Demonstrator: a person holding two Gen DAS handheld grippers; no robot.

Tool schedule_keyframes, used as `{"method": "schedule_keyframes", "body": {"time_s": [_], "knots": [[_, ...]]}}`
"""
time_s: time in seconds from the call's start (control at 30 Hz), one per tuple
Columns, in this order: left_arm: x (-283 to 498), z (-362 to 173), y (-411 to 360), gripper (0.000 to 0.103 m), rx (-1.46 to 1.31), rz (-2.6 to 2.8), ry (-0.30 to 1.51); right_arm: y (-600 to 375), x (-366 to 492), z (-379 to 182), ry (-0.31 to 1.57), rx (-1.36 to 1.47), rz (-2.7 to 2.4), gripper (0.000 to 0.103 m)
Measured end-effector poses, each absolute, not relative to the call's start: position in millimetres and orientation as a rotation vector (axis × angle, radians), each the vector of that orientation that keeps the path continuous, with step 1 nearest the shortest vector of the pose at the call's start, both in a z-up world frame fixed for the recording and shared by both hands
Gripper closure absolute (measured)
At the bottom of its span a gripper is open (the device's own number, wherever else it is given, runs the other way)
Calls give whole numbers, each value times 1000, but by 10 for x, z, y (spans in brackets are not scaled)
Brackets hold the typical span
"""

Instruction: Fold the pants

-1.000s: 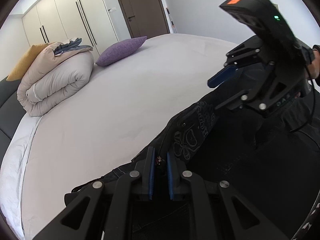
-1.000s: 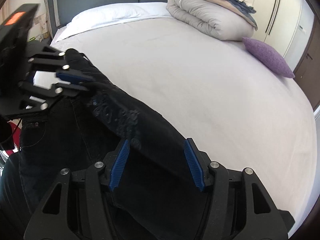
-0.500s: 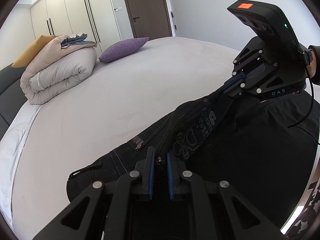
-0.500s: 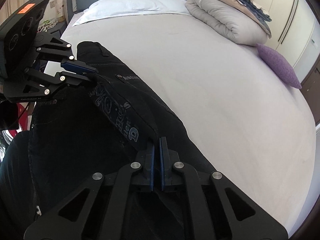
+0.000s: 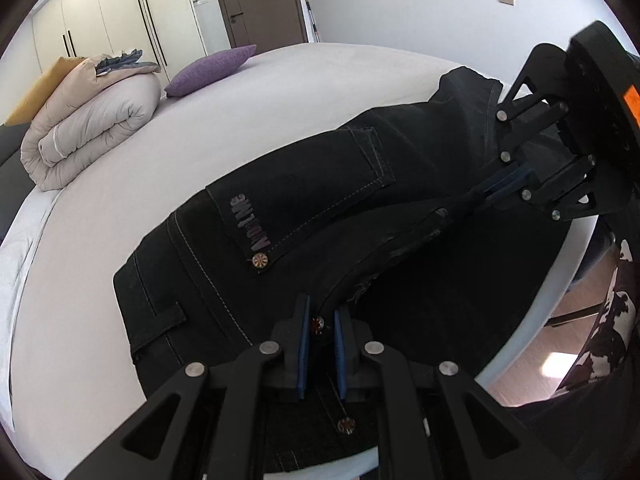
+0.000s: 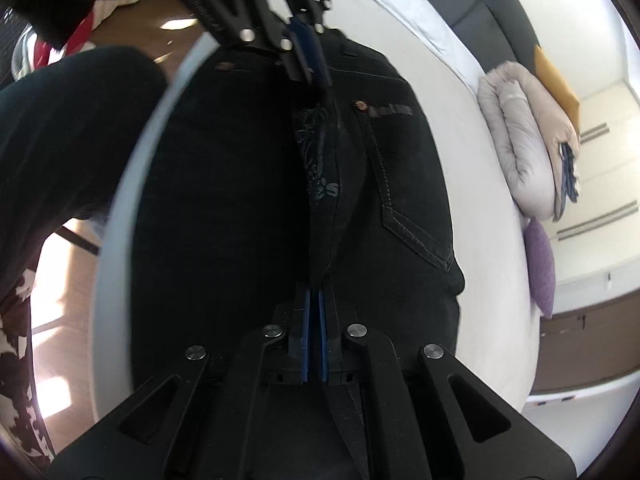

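Black denim makes up the pants (image 5: 304,200), which lie on the near part of a pale grey bed (image 5: 224,96), close to its rounded edge, with the waist end towards the left wrist camera. Pale contrast stitching runs along the seams and outlines a back pocket (image 5: 320,184), whose corner carries a small round copper rivet and a line of grey printed lettering. A belt loop shows near the waistband on the left side of that view. A raised fold of the cloth stretches between the two tools like a ridge, and from the right wrist camera its underside shows a faint bluish printed pattern (image 6: 320,160). The left gripper (image 5: 320,328) has its blue pads closed on the fabric at a spot with a second rivet showing between them. The right gripper (image 6: 314,320) has its pads pressed almost together on the other end of the ridge, pinching a thin edge of the pants. Each tool is visible in the other's camera, facing across the cloth. Further up the bed sit a rolled beige and grey duvet (image 5: 92,120), with a mustard cushion (image 5: 36,92) behind it, and a purple pillow (image 5: 208,68). White wardrobes (image 5: 120,12) and a brown door (image 5: 260,0) stand beyond.
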State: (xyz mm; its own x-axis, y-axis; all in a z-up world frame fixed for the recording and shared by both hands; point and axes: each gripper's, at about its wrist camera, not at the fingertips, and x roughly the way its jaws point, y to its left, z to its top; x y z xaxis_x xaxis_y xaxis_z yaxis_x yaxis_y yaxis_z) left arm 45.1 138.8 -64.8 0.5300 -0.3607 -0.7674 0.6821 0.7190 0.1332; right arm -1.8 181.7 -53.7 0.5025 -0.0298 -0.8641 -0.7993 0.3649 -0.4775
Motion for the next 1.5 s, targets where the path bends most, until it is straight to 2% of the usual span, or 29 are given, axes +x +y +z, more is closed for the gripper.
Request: {"method": "schedule_keyframes", "body": {"time_s": [0.33, 0.73, 0.83, 0.9, 0.93, 1.0, 1.33, 1.5], "knots": [[316, -719, 1468, 92, 535, -683, 801, 1996, -328, -667, 902, -1221, 622, 100], [411, -842, 1567, 90, 536, -664, 819, 2219, -575, -745, 910, -1226, 600, 100], [444, -859, 1585, 83, 516, -654, 829, 2230, -589, -815, 921, -1215, 592, 100], [459, -861, 1620, 58, 529, -622, 845, 2178, -538, -819, 925, -1215, 583, 100], [447, -860, 1642, 54, 533, -624, 853, 2178, -529, -838, 926, -1214, 574, 100], [422, -834, 1676, 36, 553, -590, 856, 2196, -596, -847, 930, -1203, 563, 100], [710, -416, 1512, 35, 341, -558, 768, 2191, -604, -902, 904, -1184, 504, 99], [1229, -835, 1110, 35, 294, -516, 931, 2146, -562, -888, 892, -1054, 436, 98]]}}
